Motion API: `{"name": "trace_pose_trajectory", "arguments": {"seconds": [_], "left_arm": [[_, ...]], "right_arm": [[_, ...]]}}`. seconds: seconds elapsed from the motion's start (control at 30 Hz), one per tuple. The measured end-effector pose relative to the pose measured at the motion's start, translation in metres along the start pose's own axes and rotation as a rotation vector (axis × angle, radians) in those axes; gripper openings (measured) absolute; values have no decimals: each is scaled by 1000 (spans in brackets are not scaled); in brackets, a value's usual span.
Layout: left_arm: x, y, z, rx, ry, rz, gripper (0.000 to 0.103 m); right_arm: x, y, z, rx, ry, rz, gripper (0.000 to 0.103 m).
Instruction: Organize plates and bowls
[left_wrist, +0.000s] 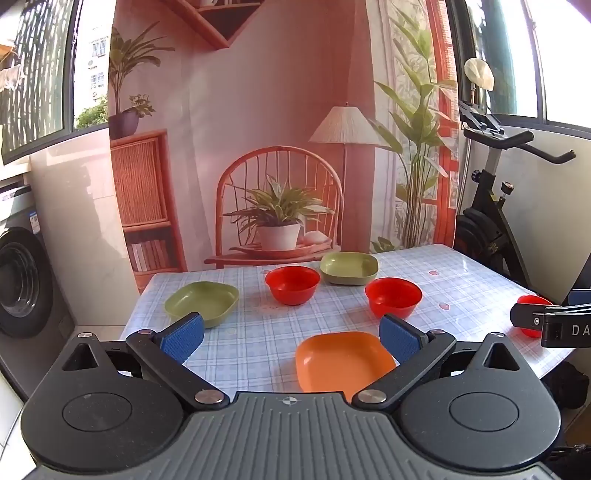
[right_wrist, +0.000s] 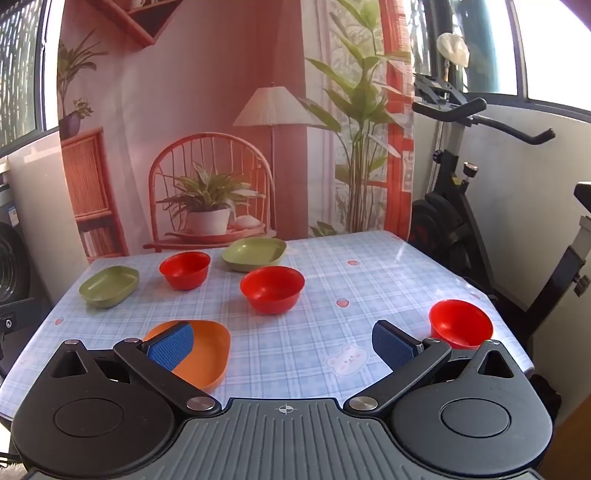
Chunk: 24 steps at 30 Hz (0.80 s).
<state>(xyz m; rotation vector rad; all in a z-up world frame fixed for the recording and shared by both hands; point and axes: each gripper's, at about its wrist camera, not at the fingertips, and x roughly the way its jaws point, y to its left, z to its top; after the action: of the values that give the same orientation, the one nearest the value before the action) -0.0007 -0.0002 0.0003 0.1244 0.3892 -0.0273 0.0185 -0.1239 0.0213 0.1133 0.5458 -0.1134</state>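
On the checked tablecloth (left_wrist: 258, 332) lie an orange square plate (left_wrist: 341, 360) at the near edge, two green square plates (left_wrist: 201, 301) (left_wrist: 349, 267) and three red bowls (left_wrist: 292, 284) (left_wrist: 393, 297) (left_wrist: 532, 317). My left gripper (left_wrist: 291, 338) hovers open above the near edge, the orange plate just inside its right finger. In the right wrist view the same orange plate (right_wrist: 207, 350), green plates (right_wrist: 109, 286) (right_wrist: 255, 253) and red bowls (right_wrist: 184, 269) (right_wrist: 272, 288) (right_wrist: 461, 323) show. My right gripper (right_wrist: 282, 345) is open over bare cloth, nothing between its fingers.
An exercise bike (right_wrist: 461, 177) stands right of the table. A washing machine (left_wrist: 18, 280) sits at the left. A printed backdrop (left_wrist: 258, 129) hangs behind the far edge. Part of the right gripper's body (left_wrist: 554, 325) reaches in from the right in the left wrist view.
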Motion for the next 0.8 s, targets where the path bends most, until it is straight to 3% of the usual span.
{"name": "trace_pose_trajectory", "arguments": {"seconds": [0.23,0.8], "left_arm": [[-1,3,4,-40,33,-17,102],[2,5,1,-51,29,-13,102]], "right_arm": [[-1,0,-1,0,-3,0,103],[-3,-1,-1,-5,-5,0,103]]}}
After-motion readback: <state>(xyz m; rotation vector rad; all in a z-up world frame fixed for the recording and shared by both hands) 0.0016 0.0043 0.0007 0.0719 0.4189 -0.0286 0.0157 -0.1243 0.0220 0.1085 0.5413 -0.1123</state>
